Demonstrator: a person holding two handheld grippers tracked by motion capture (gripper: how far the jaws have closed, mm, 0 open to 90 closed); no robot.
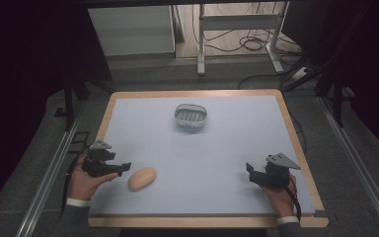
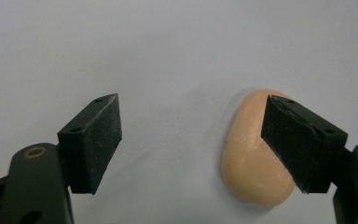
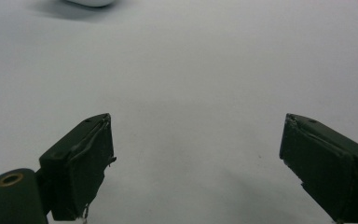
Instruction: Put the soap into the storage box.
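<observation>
From the high view: left gripper [image 1: 123,167] low at the table's [image 1: 227,148] near left, just beside a tan potato-like lump [image 1: 142,178], right gripper [image 1: 249,169] at the near right, a small white basket [image 1: 191,116] far at the middle, contents too small to tell. Along the left gripper [image 2: 191,140]: jaws wide apart, gripping nothing, the lump [image 2: 254,154] partly hidden behind one pad. Along the right gripper [image 3: 196,158]: jaws spread wide over bare surface, holding nothing, the basket [image 3: 91,2] cut off at the top edge.

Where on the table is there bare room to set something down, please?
The wide middle of the mat between the basket and the right tool is free, as are both far corners beside the basket. It is crowded near the left tool, where the potato lies.
</observation>
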